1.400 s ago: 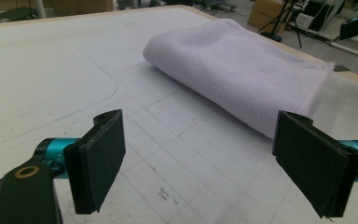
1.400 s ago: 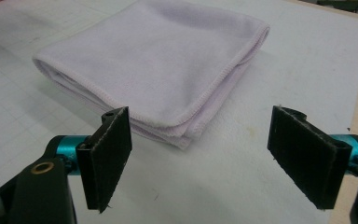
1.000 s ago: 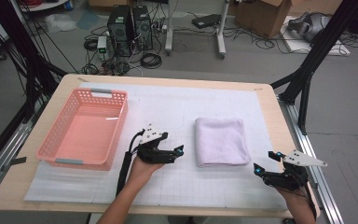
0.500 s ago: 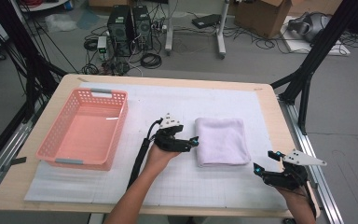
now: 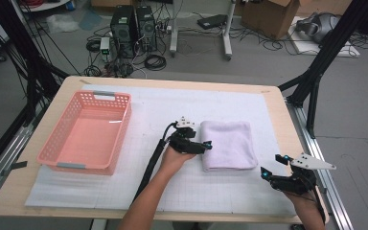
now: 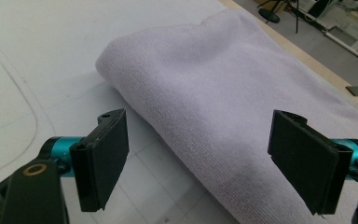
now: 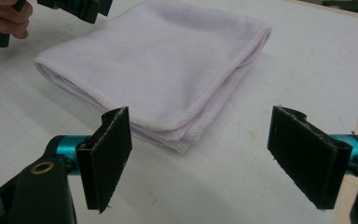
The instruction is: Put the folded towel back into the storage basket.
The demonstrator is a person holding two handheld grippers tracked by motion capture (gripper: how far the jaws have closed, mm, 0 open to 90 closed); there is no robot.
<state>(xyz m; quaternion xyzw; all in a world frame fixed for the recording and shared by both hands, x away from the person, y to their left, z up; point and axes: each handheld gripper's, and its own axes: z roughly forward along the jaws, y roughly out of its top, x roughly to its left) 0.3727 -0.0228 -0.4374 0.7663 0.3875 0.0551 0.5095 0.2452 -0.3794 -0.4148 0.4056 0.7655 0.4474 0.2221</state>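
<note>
A folded white towel (image 5: 228, 143) lies flat on the white mat (image 5: 139, 182) covering the tabletop (image 5: 24, 196), right of centre. The left gripper (image 5: 206, 145) sits at the towel's left folded edge, its jaws spread wide; in the left gripper view the rolled edge of the towel (image 6: 223, 107) lies between them, with neither jaw touching the cloth. The right gripper (image 5: 271, 167) hovers near the tabletop's right front corner, apart from the towel, jaws wide open and holding nothing. A pink basket (image 5: 57, 160) stands at the left.
</note>
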